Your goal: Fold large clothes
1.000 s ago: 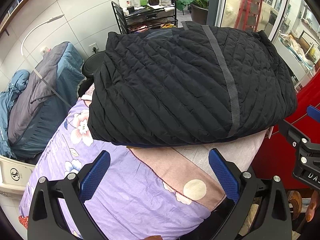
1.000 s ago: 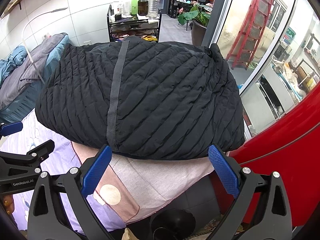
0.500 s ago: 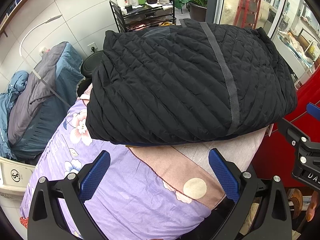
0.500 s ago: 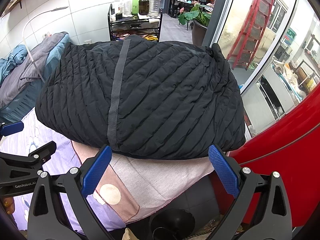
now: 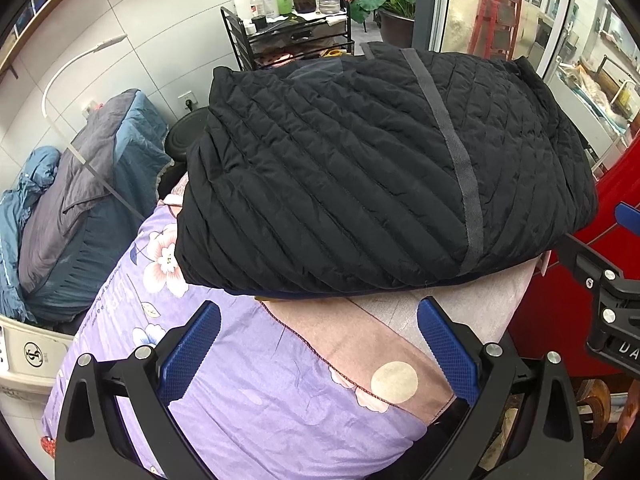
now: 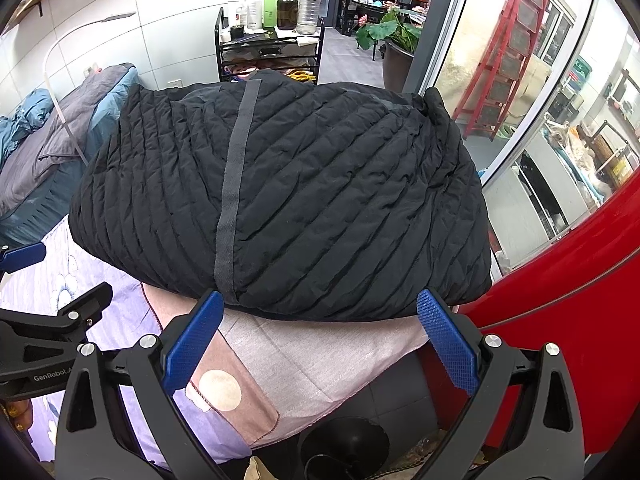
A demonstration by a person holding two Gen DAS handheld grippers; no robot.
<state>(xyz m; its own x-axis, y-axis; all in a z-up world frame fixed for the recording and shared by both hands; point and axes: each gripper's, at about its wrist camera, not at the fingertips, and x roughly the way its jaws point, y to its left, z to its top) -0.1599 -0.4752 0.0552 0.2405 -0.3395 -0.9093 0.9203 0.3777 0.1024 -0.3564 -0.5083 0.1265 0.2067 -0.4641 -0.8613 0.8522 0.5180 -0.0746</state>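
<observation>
A black quilted jacket (image 5: pixel 360 168) with a grey stripe lies folded in a thick rectangle on a table covered with a purple floral cloth (image 5: pixel 256 396). It also shows in the right wrist view (image 6: pixel 304 208). My left gripper (image 5: pixel 320 344) is open and empty, just short of the jacket's near edge. My right gripper (image 6: pixel 320 336) is open and empty at the near edge of the jacket, over a pink cloth panel (image 6: pixel 304 352). Each gripper shows at the edge of the other's view.
A black cart with bottles (image 6: pixel 272 40) stands behind the table. A pile of grey and blue bedding (image 5: pixel 80 200) lies at the left. A red surface (image 6: pixel 568 304) and glass doors are at the right. A potted plant (image 6: pixel 388 32) stands at the back.
Both grippers have stayed open and nearly still. The views have shifted slightly; the jacket has not moved.
</observation>
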